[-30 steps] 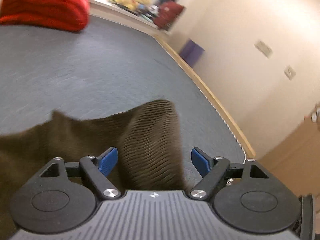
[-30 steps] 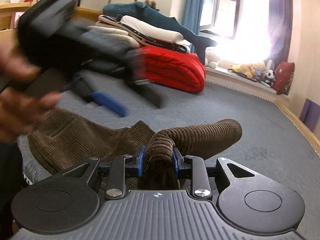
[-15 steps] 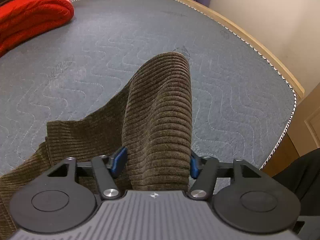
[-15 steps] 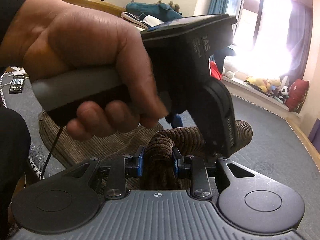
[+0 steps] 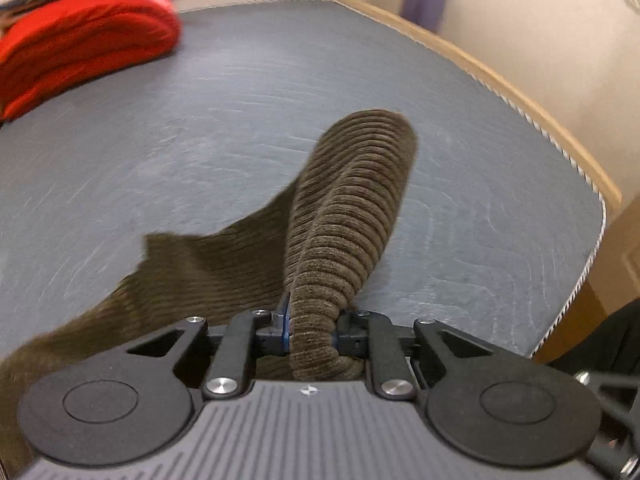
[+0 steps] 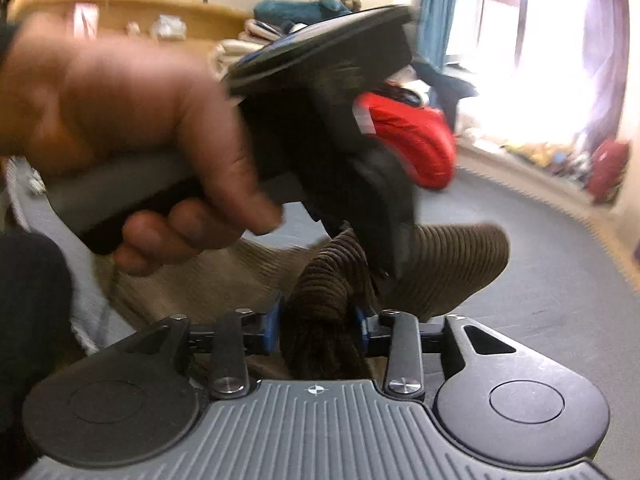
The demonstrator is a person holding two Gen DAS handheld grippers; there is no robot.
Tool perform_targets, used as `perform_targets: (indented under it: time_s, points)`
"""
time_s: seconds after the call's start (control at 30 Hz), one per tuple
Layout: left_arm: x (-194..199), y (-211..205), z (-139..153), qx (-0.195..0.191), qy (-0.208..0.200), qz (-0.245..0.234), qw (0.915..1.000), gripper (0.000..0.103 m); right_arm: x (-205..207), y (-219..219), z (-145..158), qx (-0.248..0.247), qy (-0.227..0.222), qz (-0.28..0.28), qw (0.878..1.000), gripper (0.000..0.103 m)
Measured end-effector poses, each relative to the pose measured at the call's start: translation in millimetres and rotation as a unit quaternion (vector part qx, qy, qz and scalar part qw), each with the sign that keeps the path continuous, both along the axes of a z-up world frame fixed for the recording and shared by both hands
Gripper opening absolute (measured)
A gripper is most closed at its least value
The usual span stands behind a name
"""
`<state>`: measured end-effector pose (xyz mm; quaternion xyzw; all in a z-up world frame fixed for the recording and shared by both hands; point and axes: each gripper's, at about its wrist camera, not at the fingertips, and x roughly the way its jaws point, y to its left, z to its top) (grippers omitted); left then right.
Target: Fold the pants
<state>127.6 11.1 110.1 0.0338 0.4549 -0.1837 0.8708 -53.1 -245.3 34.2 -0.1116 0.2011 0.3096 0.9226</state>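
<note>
Brown corduroy pants (image 5: 352, 200) lie on a grey quilted mattress (image 5: 200, 120), with one ridge of cloth raised. My left gripper (image 5: 310, 332) points steeply down, its jaws closing on that ridge with the blue pads pressing both sides. In the right wrist view the same pants (image 6: 448, 264) rise between the pads of my right gripper (image 6: 316, 328). Its jaws are opening, and the fabric still fills the gap and touches both pads. A person's hand (image 6: 120, 120) holds the left gripper just above and beyond the right one and hides much of the cloth.
A folded red blanket (image 5: 80, 40) lies at the far left of the mattress. A wooden bed edge (image 5: 520, 92) runs along the right beside a cream wall. Soft toys (image 6: 540, 152) sit below a bright window, and stacked bedding (image 6: 248, 40) is behind the hand.
My left gripper swung in over the raised fold, tipped downward and went from wide open to clamped on the cloth. The right gripper's jaws widened slightly around the same fold.
</note>
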Motion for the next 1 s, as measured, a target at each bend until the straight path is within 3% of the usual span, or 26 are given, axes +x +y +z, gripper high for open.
perform_targets:
  time_s: [0.1,0.2,0.37,0.47,0.5,0.53,0.57,0.6,0.63,0.73,0.83,0.9,1.0]
  points:
    - [-8.1,62.9,5.2,-0.046,0.006,0.052,0.9976,0.018,3.8,-14.0,13.7,0.102,0.051,0.035,0.993,0.046]
    - [-22.2,148.4,15.5,-0.087,0.003,0.119,0.9891,0.018,9.9,-21.7,19.4,0.164,0.087,0.047,0.982,0.052]
    - [-49.8,275.7,21.8,-0.101,0.003,0.207,0.973,0.019,31.2,-14.9,11.6,0.178,0.143,0.026,0.973,0.054]
    - [-58.5,337.9,5.6,-0.087,0.026,0.261,0.961,0.027,43.9,-2.8,0.2,0.176,0.179,0.016,0.968,0.055]
    - [-60.3,354.1,-2.2,-0.085,0.034,0.281,0.9554,0.035,47.8,2.4,-4.0,0.174,0.192,0.014,0.966,0.057]
    - [-61.2,370.1,-12.4,-0.097,0.046,0.298,0.9484,0.055,50.8,7.3,-8.1,0.172,0.204,0.011,0.964,0.058]
    - [-60.9,384.3,-22.5,-0.116,0.058,0.312,0.941,0.066,54.0,12.3,-12.4,0.173,0.218,0.007,0.961,0.063]
    - [-60.7,396.3,-34.3,-0.138,0.068,0.324,0.9336,0.082,59.2,18.2,-16.6,0.175,0.235,0.001,0.956,0.068]
    - [-60.3,404.6,-47.1,-0.155,0.076,0.332,0.9272,0.086,62.3,22.6,-18.8,0.175,0.248,-0.003,0.953,0.07]
    - [-55.5,417.0,-74.9,-0.172,0.084,0.344,0.9191,0.086,78.5,43.8,-28.9,0.175,0.285,-0.022,0.942,0.073]
    - [-46.2,424.0,-100.1,-0.218,0.1,0.348,0.9063,0.087,98.9,70.2,-39.7,0.181,0.323,-0.04,0.928,0.078]
    - [-39.7,420.0,-112.1,-0.229,0.104,0.341,0.9056,0.095,113.7,85.9,-50.5,0.182,0.345,-0.052,0.919,0.081]
    - [-36.6,411.1,-130.0,-0.237,0.103,0.328,0.9088,0.099,135.0,108.9,-70.6,0.166,0.377,-0.077,0.908,0.081]
